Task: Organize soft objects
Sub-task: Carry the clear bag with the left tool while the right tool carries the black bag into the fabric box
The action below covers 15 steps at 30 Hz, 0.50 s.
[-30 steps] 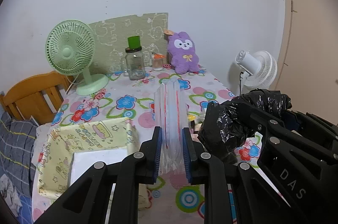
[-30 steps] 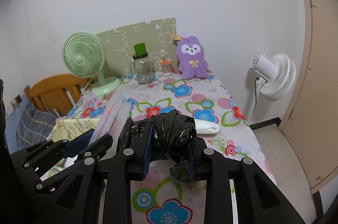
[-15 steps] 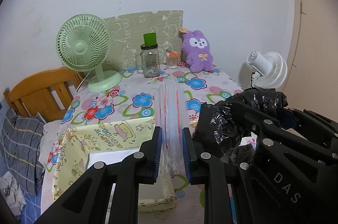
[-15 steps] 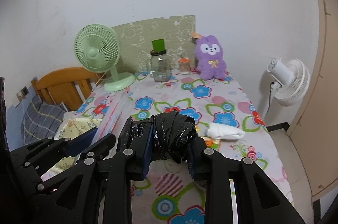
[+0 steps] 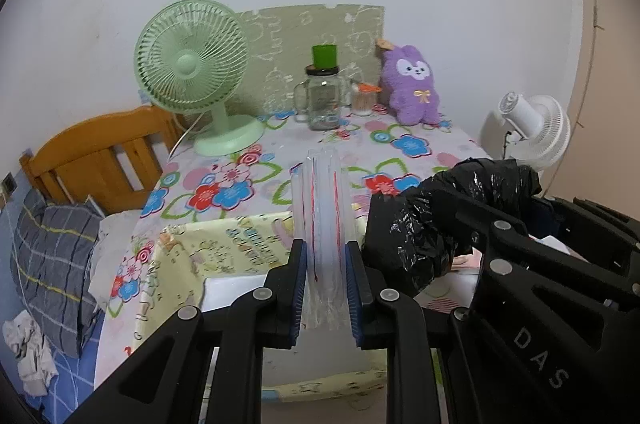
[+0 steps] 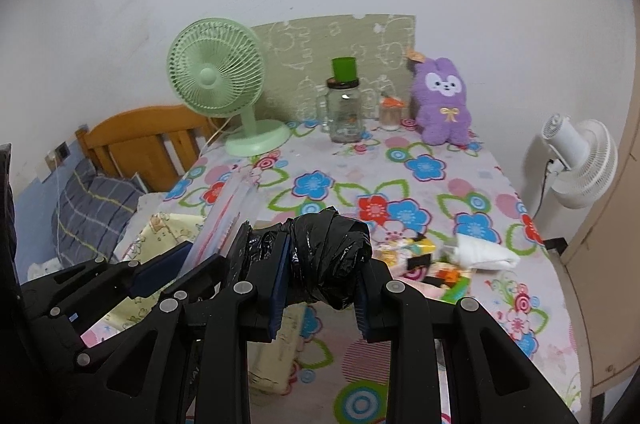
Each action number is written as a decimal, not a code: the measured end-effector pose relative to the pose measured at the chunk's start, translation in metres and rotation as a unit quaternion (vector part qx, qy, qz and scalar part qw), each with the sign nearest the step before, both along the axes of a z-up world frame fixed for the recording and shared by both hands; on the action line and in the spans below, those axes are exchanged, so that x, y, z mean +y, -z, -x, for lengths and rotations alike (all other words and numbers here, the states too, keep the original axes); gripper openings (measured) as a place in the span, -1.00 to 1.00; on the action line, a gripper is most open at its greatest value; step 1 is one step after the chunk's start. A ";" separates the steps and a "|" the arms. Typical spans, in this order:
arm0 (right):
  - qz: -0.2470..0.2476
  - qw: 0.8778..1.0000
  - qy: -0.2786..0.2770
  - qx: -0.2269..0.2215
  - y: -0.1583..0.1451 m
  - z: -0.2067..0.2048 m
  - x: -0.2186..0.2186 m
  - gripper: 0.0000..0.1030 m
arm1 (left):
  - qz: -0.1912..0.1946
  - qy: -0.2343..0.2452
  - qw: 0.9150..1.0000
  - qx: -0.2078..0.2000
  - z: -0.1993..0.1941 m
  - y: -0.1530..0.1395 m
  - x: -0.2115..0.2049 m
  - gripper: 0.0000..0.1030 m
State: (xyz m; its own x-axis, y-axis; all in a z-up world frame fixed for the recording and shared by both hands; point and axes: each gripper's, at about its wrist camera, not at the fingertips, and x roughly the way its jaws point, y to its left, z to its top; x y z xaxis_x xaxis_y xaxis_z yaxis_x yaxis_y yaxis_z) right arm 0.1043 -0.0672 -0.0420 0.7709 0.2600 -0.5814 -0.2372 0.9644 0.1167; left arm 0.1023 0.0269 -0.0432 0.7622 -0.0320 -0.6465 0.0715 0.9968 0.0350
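While both grippers hang above the near end of the flowered table (image 6: 472, 184), each carries a load. The left gripper (image 5: 326, 288) has its jaws clamped on a stack of clear zip bags (image 5: 322, 208), which stands up the centre of the left view. The right gripper (image 6: 320, 288) has its jaws closed on a crumpled black plastic bag (image 6: 328, 256), at lower centre of the right view.

Below the left load, at lower left of the left view, sits a yellow fabric bin (image 5: 192, 264) with a white lining; likely the drop place, though I cannot confirm.

Risks, as judged:
- The clear bags are slick and held only at their lower end; a slackened grip could let sheets slide out or fan apart.
- The black bag bulges past the pads; it may spring open on release and spill over the bin's rim.
- The two tools ride just beside each other; the black bag nearly touches the left tool's finger, so a snag is possible.
- Loose items at right centre, a white rolled cloth (image 6: 486, 252) and small packets (image 6: 416, 248), could be knocked.
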 end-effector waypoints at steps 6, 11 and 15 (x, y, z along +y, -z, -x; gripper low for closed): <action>0.003 1.000 -0.023 0.008 0.005 -0.009 0.020 -0.40 | -0.005 -0.017 1.000 0.014 -0.006 0.008 0.019 -0.67; 0.004 0.999 -0.040 0.020 0.013 -0.016 0.039 -0.40 | -0.012 -0.031 0.999 0.025 -0.009 0.016 0.034 -0.67; 0.009 0.998 -0.053 0.031 0.020 -0.023 0.053 -0.40 | -0.010 -0.041 0.998 0.036 -0.011 0.024 0.045 -0.67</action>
State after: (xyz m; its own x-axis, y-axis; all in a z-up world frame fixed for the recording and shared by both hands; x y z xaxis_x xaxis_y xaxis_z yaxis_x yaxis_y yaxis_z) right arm 0.1272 -0.0144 -0.0616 0.7028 0.3275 -0.6316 -0.3306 0.9364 0.1177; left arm 0.1137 0.0718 -0.0670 0.7138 0.0421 -0.6991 -0.0079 0.9986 0.0521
